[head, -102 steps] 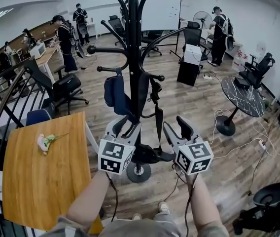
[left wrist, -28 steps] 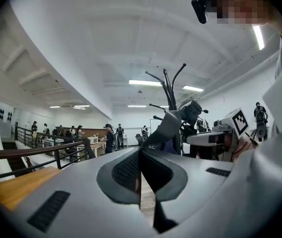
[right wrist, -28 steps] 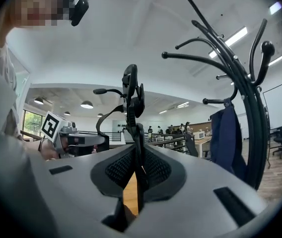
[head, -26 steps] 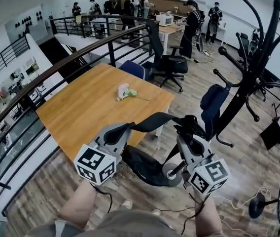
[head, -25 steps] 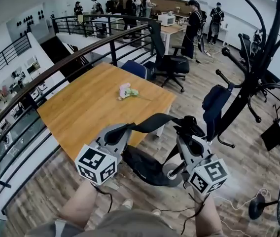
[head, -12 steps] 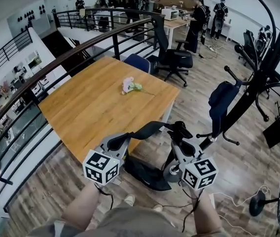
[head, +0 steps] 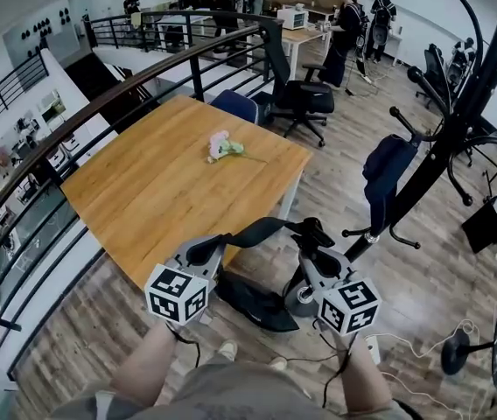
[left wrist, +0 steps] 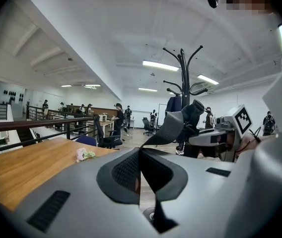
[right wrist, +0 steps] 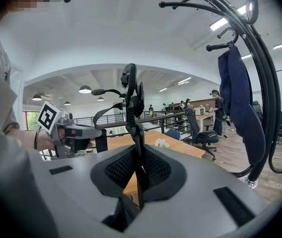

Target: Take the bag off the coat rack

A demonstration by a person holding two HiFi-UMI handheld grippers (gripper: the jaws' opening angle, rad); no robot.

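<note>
Below the strap [head: 262, 227], only the head view shows the bag [head: 250, 297] whole

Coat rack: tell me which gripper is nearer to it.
Right. The right gripper holds the bag strap close to the foot of the coat rack; the left gripper grips the same strap farther away, beside the wooden table.

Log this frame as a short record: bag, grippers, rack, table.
bag: black, off the coat rack, body hanging below its strap
left gripper: shut on strap
right gripper: shut on strap
coat rack: at right, blue item hung on it
table: wooden, flower on it
</note>
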